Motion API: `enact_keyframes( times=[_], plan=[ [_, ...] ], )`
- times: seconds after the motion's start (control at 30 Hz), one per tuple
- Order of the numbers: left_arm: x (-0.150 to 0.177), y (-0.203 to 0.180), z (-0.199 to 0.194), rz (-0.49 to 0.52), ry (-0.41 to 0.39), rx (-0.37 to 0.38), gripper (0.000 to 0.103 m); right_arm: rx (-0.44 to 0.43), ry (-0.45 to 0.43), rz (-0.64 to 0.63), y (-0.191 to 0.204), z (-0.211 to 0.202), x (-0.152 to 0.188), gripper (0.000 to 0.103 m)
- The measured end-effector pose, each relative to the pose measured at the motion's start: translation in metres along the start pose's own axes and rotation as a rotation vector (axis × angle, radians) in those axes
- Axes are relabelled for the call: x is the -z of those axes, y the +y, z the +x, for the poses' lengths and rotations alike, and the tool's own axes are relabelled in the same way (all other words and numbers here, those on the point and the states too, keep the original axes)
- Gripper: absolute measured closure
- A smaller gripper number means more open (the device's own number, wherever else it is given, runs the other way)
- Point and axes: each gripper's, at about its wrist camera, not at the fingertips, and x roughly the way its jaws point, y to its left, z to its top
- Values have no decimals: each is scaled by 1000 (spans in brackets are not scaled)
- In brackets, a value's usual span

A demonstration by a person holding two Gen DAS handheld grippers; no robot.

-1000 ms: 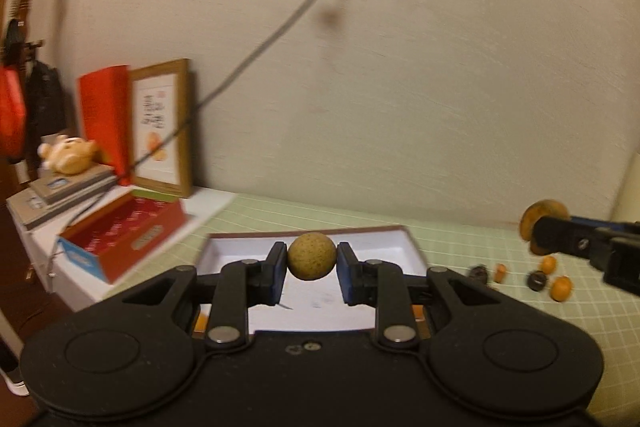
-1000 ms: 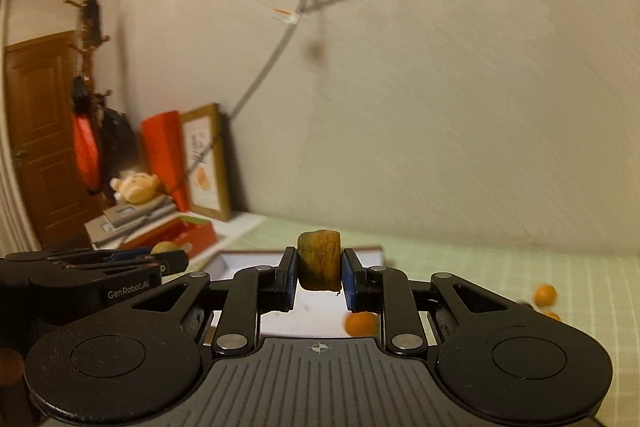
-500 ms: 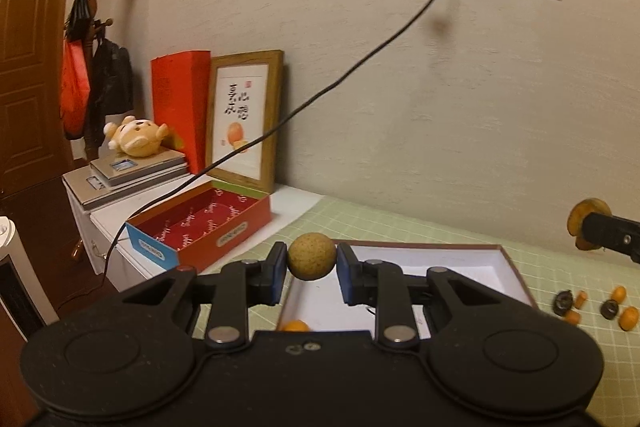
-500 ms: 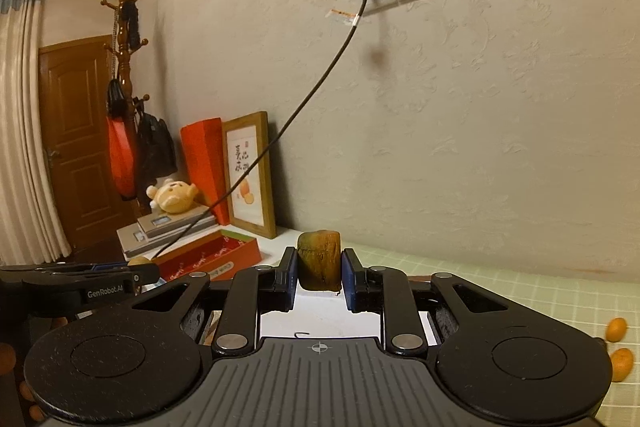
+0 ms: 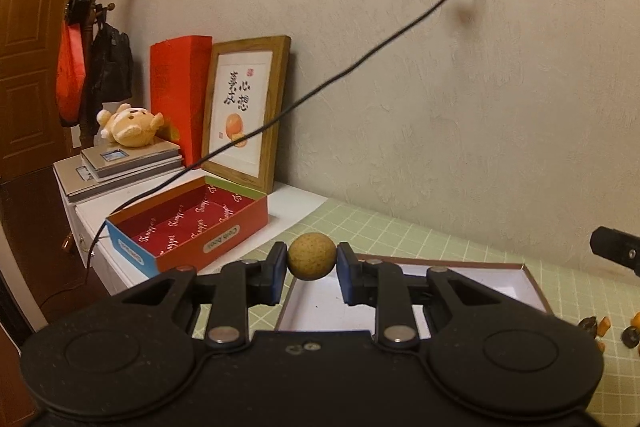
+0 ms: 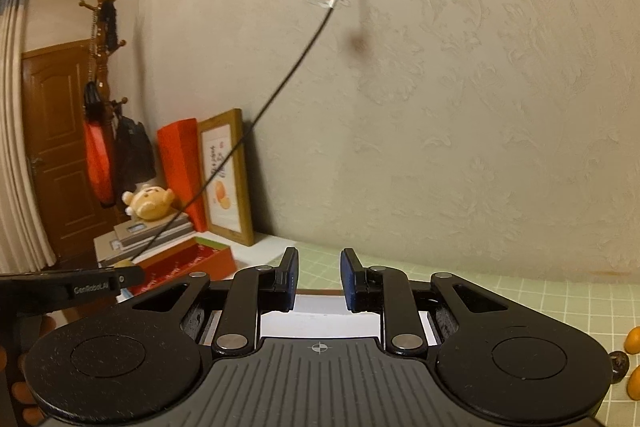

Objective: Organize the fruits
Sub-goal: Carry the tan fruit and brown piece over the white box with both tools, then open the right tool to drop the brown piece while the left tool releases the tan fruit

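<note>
Clamping a round tan fruit [image 5: 311, 255] between its blue pads, the left gripper [image 5: 312, 265] holds it in the air over the near left corner of a shallow white box [image 5: 534, 285] on the green-gridded tabletop [image 5: 404, 235]. The right gripper [image 6: 318, 281] has its pads apart with nothing between them, above the same box. Small orange fruits [image 6: 633, 341] lie on the tabletop to the right

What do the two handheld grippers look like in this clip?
Left gripper: matte black plastic, two round discs, silver rivets, blue finger pads, white GenRobot.AI lettering on its side. Right gripper: same build, with a ribbed grey centre plate bearing a small crosshair mark.
</note>
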Motion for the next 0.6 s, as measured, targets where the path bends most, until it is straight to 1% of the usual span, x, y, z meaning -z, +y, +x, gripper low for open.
enact_keyframes(
  times=[0.07, 0.2, 0.27, 0.47, 0.6],
  plan=[
    [4, -4, 13, 14, 24, 3, 86, 17, 28, -5, -5, 12, 4, 80],
    [17, -13, 44, 40, 99, -4, 86, 46, 105, 16, -19, 38, 16, 80],
    [22, -15, 53, 51, 118, -4, 86, 55, 124, 30, -25, 44, 20, 80],
    [31, -14, 81, 54, 195, -20, 86, 77, 123, 54, -34, 44, 19, 80],
    [37, -15, 95, 65, 238, -32, 86, 91, 147, 66, -38, 49, 21, 80]
  ],
)
